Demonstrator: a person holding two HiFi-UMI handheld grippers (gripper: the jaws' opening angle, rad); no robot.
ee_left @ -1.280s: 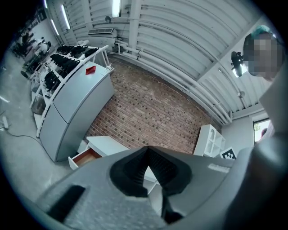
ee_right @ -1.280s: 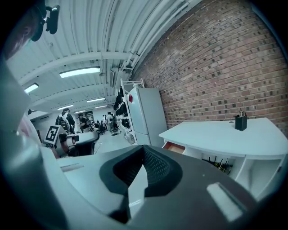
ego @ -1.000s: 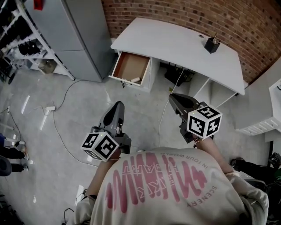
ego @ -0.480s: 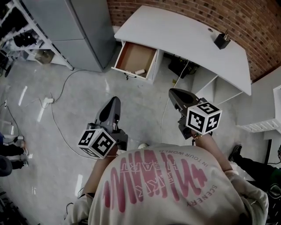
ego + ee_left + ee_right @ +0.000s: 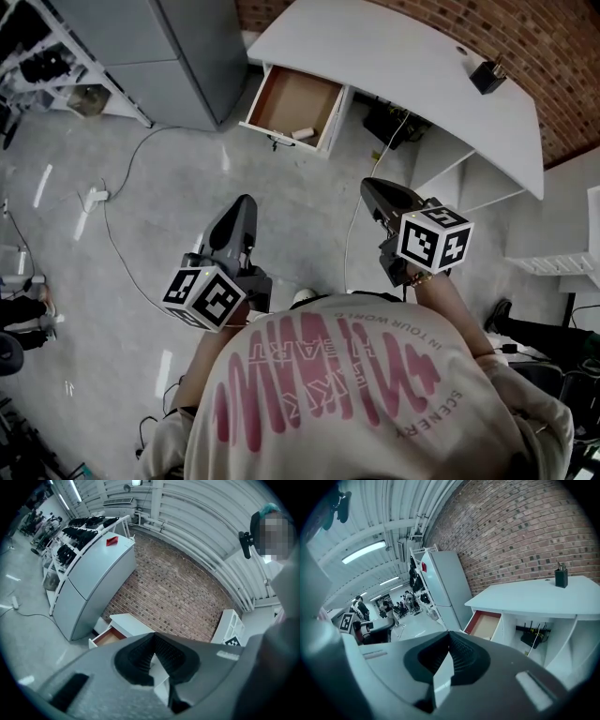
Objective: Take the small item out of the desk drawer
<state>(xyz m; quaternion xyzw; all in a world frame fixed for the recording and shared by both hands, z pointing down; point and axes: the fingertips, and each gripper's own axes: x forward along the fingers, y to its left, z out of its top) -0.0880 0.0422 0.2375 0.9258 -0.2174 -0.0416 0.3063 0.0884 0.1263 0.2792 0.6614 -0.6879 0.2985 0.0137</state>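
Small item (image 5: 302, 134), a pale little roll, is lying inside the open drawer (image 5: 281, 98), by its front wall. It is probably weighing little, so pinching across its middle should be enough. The left gripper (image 5: 246, 202) and right gripper (image 5: 370, 186) are hovering well apart from the drawer, jaws closed on nothing.

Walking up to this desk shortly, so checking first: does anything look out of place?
Only the drawer stands pulled out of the desk, with a small item lying near its front wall. A loose cable snakes across the floor left of it. Nothing looks spilled or damaged.
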